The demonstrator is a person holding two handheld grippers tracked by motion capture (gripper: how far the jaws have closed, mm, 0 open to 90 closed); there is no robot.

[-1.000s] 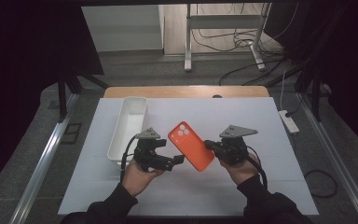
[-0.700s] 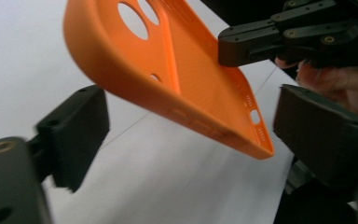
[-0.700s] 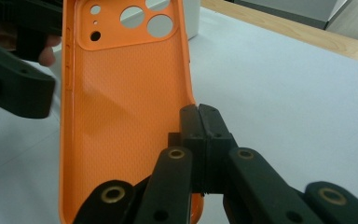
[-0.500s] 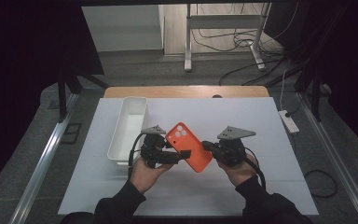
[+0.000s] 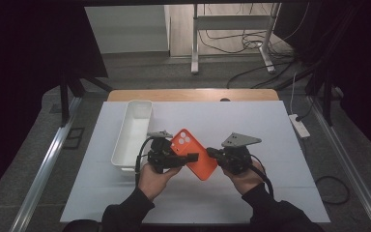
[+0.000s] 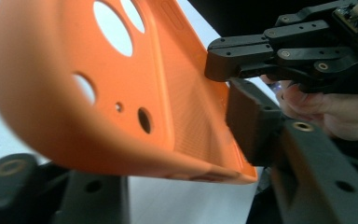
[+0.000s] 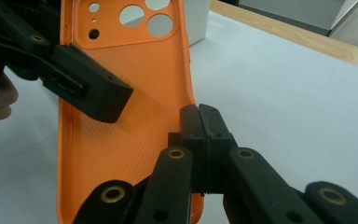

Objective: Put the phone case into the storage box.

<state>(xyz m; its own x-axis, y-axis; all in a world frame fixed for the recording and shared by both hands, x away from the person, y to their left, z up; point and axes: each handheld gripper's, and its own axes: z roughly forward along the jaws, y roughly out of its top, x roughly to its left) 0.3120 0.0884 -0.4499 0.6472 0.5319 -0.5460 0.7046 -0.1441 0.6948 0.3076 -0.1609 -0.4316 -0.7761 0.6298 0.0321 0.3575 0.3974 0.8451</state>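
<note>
The orange phone case (image 5: pixel 193 153) was off the table, held in the air between the two grippers above the white sheet (image 5: pixel 251 125), just to the right of the white tray (image 5: pixel 134 126). The right gripper (image 5: pixel 211 152) had its jaws clamped shut on the case's long side wall; in the right gripper view the two pads (image 7: pixel 199 125) met on the thin rim. The left gripper (image 5: pixel 189 157) had just been closing its jaws, with the camera-hole end of the case between them. One pad (image 6: pixel 248 122) sat against the textured inside face, but whether the other pad already pressed on the back I could not tell, so I would not call that a firm grip.

As a judgement, the work looked about midway: the case was lifted and being taken over by both grippers (or passed from right to left), and nothing had gone into the tray. The second grip remained to be settled, then whatever placing followed.

Compared with a second earlier, the left gripper had come in from beside the case to over its upper end, and the case stood slightly higher and closer to the tray. The right hand (image 5: pixel 241 171) had hardly shifted.
</note>
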